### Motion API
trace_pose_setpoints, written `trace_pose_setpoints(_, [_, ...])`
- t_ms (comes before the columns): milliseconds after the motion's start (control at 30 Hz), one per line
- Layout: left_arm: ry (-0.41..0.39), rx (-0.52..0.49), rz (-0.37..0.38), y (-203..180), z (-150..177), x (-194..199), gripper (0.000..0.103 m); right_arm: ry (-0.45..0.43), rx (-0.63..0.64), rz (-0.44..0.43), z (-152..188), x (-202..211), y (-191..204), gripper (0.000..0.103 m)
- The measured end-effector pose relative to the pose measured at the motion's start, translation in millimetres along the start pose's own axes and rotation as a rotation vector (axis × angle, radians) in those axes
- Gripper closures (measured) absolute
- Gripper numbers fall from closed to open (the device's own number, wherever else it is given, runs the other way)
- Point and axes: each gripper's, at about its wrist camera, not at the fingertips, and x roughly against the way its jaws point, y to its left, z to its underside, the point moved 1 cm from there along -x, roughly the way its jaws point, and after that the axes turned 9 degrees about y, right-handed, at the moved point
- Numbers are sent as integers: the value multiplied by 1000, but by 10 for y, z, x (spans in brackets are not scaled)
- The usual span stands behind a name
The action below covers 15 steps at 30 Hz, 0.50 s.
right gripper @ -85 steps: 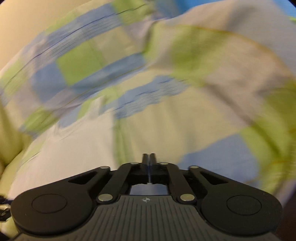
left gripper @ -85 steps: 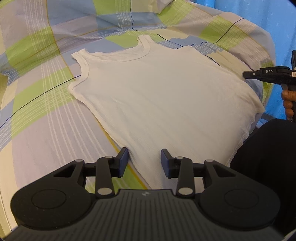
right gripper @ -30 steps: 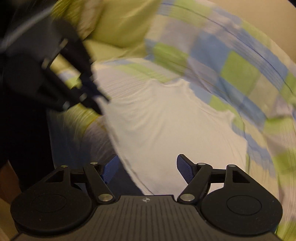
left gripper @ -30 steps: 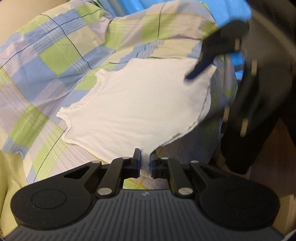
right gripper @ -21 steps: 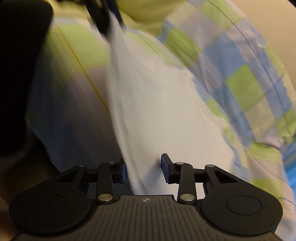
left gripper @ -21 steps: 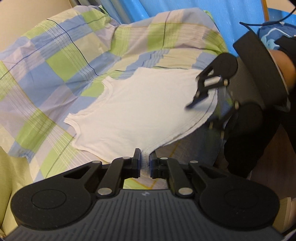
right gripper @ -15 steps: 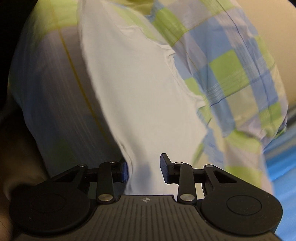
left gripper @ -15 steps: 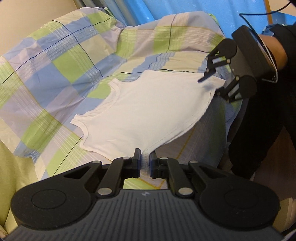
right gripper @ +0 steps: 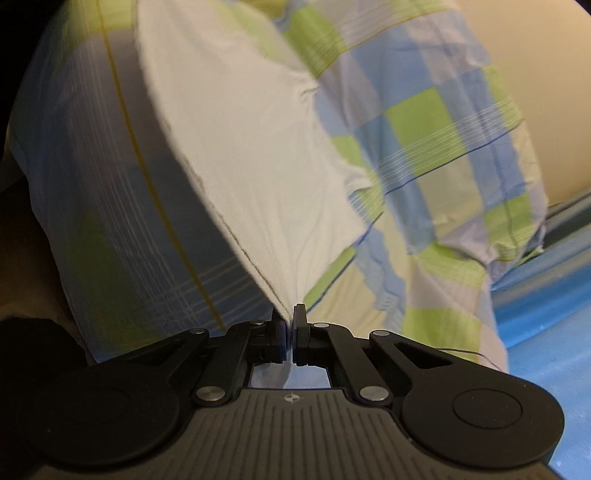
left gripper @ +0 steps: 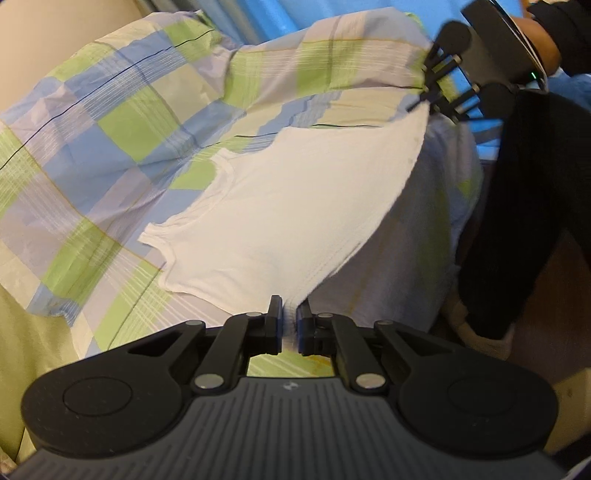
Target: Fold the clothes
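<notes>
A white sleeveless top lies spread on a checked bedsheet, its shoulder straps toward the far left. My left gripper is shut on one bottom hem corner. My right gripper is shut on the other hem corner of the white top. In the left wrist view the right gripper appears at the upper right, pinching that corner and lifting the hem edge off the bed. The hem hangs stretched between both grippers.
The bed is covered in a green, blue and cream checked sheet. A person's dark-clothed body stands at the right bed edge. Blue curtain or wall lies behind the bed, and a beige wall is beyond it.
My right gripper closed from open onto the hem corner and lifted it. My left gripper stays shut on its corner, and the hem edge has risen off the bed.
</notes>
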Motion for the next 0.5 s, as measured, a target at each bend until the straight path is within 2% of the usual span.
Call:
trace_pose_setpoints(200, [-37,38,106,16,101,438,98,-47,-31,-13,39,554,-200,103])
trace_pose_setpoints(267, [-43,44,99,144,38,492,98,-59,-30,-20,-33,600,-333,103])
trace_pose_setpoints(367, [-50,64,79,432,-96,439,98,-69,-5,-29,-187,504,-561,103])
trace_pose_setpoints(500, [-47,165,86,1053,-309,15,98,-41,52,-85,-476,73,-889,103])
